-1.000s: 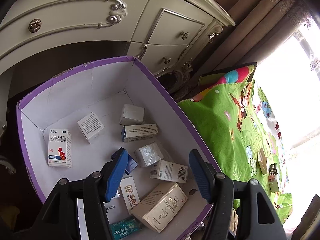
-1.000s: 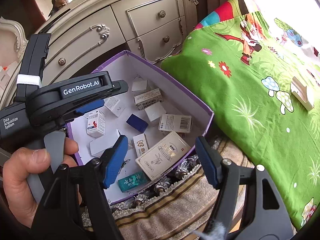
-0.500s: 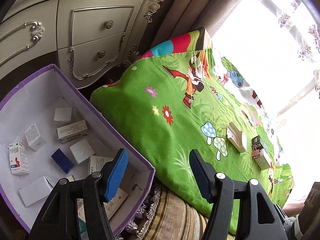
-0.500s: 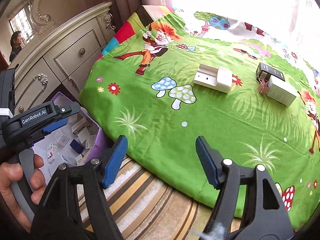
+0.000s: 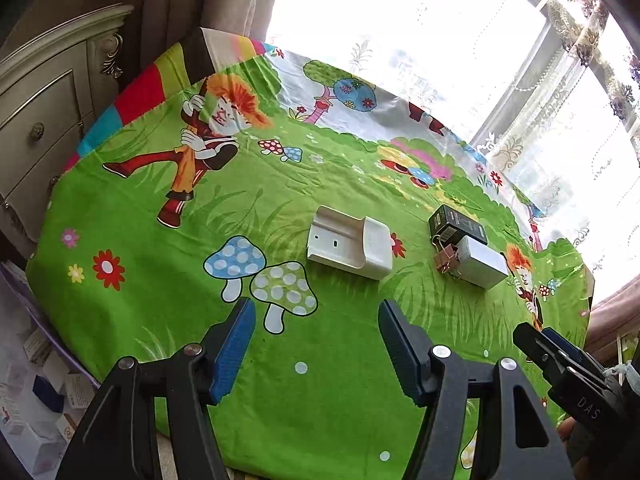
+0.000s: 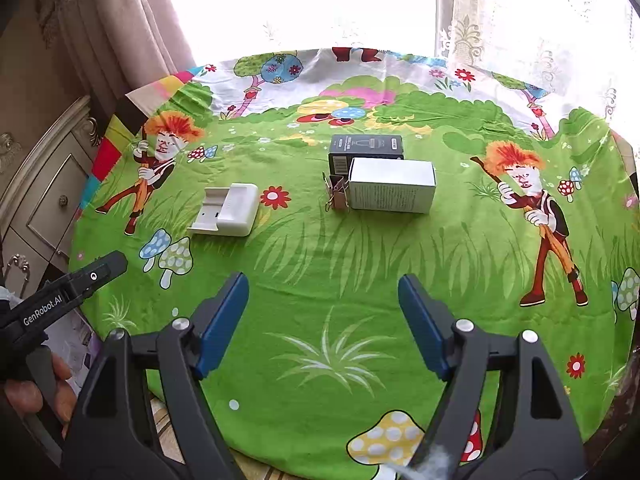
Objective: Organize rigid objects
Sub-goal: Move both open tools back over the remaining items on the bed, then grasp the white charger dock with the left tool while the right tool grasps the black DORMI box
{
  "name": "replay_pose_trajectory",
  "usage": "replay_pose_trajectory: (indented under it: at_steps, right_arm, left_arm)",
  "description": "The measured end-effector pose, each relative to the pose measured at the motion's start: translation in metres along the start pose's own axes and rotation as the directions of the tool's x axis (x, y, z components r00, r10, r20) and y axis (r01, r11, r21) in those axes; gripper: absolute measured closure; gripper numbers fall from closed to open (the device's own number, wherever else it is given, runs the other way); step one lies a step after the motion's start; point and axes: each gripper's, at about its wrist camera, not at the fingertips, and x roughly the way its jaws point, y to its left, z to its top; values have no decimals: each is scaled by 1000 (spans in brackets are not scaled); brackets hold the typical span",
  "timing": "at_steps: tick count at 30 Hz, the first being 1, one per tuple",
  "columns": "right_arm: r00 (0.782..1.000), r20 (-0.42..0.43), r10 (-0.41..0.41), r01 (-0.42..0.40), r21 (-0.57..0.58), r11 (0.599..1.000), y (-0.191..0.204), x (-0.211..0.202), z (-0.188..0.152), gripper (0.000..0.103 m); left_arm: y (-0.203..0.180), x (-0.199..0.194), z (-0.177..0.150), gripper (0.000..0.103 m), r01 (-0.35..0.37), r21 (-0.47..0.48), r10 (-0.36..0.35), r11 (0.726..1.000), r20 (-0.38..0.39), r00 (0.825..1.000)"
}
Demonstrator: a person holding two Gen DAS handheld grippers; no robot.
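Note:
A white plastic holder [image 5: 349, 243] lies on the round table's green cartoon cloth [image 5: 160, 240], also in the right wrist view [image 6: 226, 211]. To its right lie a black box [image 5: 457, 225] [image 6: 365, 152], a white box [image 5: 481, 262] [image 6: 392, 185] and a copper binder clip [image 5: 447, 260] [image 6: 337, 196], close together. My left gripper [image 5: 314, 328] is open and empty, above the cloth in front of the holder. My right gripper [image 6: 323, 304] is open and empty, in front of the boxes.
A purple-rimmed box [image 5: 36, 380] with several small cartons sits on the floor left of the table. A cream dresser [image 5: 36, 120] stands at the left. Curtains and a bright window [image 6: 320, 0] lie behind the table.
Both grippers swung from the purple box on the floor up and right to face the tabletop. The holder, boxes and clip came into full view. Both stayed open.

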Motion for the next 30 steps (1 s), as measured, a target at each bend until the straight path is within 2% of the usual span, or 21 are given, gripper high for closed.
replay_pose_trajectory:
  at_steps: [5, 8, 16, 21, 22, 27, 30]
  right_arm:
    - [1000, 4, -27, 27, 36, 999, -29, 11, 30, 16]
    - [1000, -14, -16, 17, 40, 999, -37, 27, 50, 12]
    - [993, -115, -25, 27, 14, 1000, -27, 88, 101, 6]
    - [982, -176, -74, 74, -4, 997, -22, 133, 118, 6]
    - [981, -182, -73, 74, -4, 997, -22, 139, 120, 6]
    - [974, -199, -107, 100, -47, 994, -15, 160, 129, 6]
    - [967, -210, -143, 129, -79, 988, -11, 171, 133, 6]
  left_arm:
    - [-43, 42, 12, 38, -30, 126, 34, 992, -27, 999]
    - [-57, 69, 21, 38, -78, 173, 85, 982, -32, 996]
    - [-67, 123, 27, 38, -170, 232, 189, 958, -60, 980]
    - [-74, 131, 25, 39, -181, 289, 194, 940, -17, 981]
    - [-75, 132, 25, 40, -178, 299, 189, 938, -9, 982]
    - [-83, 131, 22, 60, -154, 339, 158, 928, 15, 987]
    - [-85, 131, 20, 65, -142, 349, 142, 926, 26, 990]
